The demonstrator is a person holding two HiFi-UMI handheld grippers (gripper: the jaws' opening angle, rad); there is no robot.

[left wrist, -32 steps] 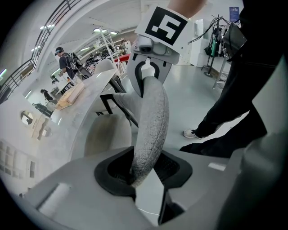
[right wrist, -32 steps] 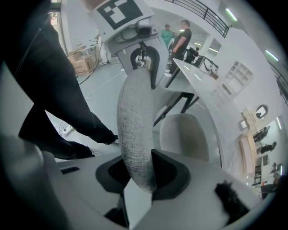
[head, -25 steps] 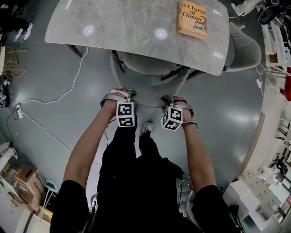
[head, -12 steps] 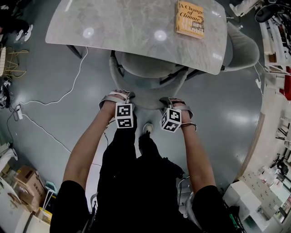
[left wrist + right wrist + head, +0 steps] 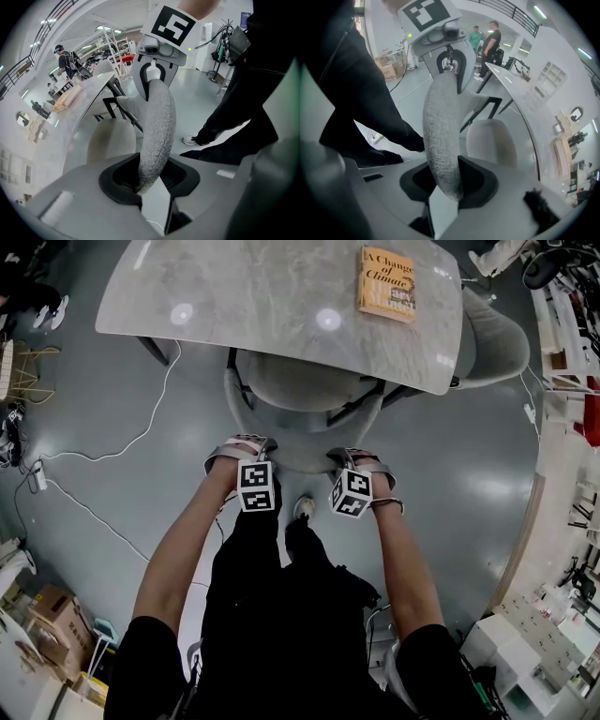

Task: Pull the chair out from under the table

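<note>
Left gripper (image 5: 149,182) — jaws partly closed, clamped on the rim of the grey fabric backrest (image 5: 157,122). Right gripper (image 5: 445,187) — identical grip on the same rim, further right. The chair (image 5: 300,432) stands at the near edge of the table (image 5: 262,296), seat partly beneath the top. A book (image 5: 386,283) lies at the far right corner.

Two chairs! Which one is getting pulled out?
Find the big grey marble-look table. The grey fabric chair with black legs is tucked under its long near edge. Unlike the other grey chair at the table's right end, its curved backrest is clamped by the left gripper and right gripper.
</note>
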